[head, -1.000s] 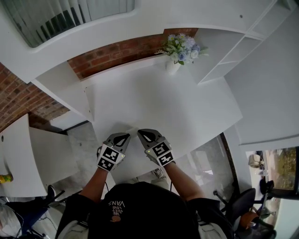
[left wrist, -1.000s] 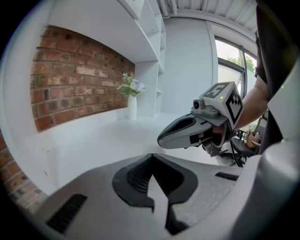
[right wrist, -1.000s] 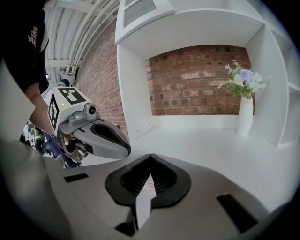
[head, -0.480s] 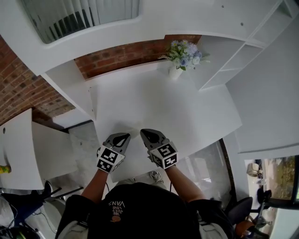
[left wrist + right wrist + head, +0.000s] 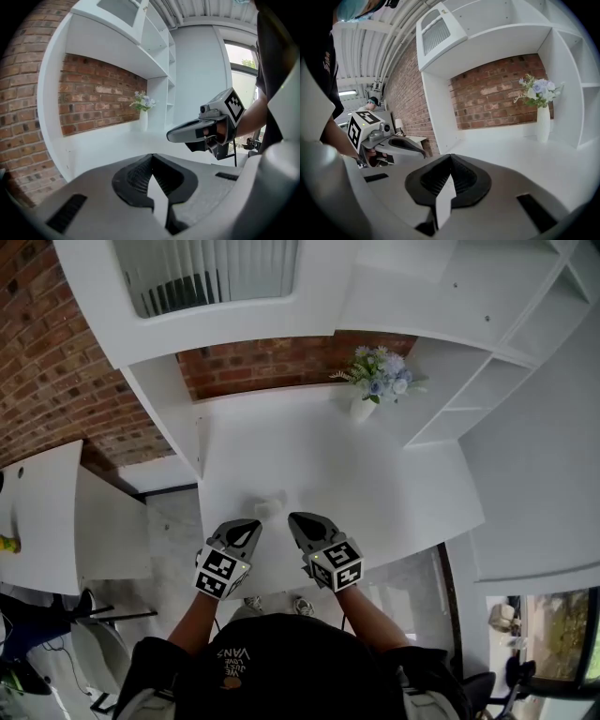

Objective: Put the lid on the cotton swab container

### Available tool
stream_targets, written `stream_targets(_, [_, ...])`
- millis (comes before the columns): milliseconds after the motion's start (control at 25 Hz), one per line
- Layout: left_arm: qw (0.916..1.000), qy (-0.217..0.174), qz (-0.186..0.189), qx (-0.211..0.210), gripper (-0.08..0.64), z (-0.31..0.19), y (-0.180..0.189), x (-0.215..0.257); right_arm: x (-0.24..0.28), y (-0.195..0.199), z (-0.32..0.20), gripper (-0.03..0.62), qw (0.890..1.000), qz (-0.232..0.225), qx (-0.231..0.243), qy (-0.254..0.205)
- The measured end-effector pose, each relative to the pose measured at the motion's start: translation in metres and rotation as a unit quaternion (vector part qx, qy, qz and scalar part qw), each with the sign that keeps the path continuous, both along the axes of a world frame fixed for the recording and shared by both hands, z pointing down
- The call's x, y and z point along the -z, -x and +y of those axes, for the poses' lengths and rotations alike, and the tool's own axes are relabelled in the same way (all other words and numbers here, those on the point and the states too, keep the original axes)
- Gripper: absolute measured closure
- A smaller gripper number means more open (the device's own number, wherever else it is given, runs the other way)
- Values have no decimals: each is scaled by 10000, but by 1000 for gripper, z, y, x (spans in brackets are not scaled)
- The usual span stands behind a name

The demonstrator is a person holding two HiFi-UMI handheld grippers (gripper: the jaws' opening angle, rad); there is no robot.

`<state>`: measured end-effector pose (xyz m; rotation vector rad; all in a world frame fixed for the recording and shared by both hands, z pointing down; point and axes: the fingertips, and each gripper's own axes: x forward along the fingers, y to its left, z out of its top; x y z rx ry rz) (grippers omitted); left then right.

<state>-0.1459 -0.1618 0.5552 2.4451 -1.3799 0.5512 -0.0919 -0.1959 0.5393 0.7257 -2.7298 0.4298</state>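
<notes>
White table [image 5: 309,456] in an alcove, brick wall [image 5: 272,362] behind, vase of flowers [image 5: 367,401] at the far right. On the table, just ahead of both grippers, a small pale shape [image 5: 270,506], likely the cotton swab container. Too faint to separate lid from body.

To do this step well:
- Open one gripper before coming down.
- Find the lid first, pinch it by the rim and keep it level.
- Steady the container with the other gripper against sliding on the smooth top.
- Lower the lid squarely and press only once centred.

Left gripper [image 5: 250,525]: jaws pressed together, nothing between them, held above the near edge of the table. Right gripper [image 5: 295,519]: likewise closed tight and empty, just beside the left, touching nothing.
</notes>
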Motion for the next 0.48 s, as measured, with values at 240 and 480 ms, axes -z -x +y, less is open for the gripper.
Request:
stream_targets(240, [9995, -77, 33, 316, 554, 18, -14, 12, 5, -21, 17, 592, 9998, 4, 197, -13])
stream_targets(480, [9976, -156, 89, 671, 554, 39, -32, 19, 10, -46, 35, 592, 9991, -76, 409, -39])
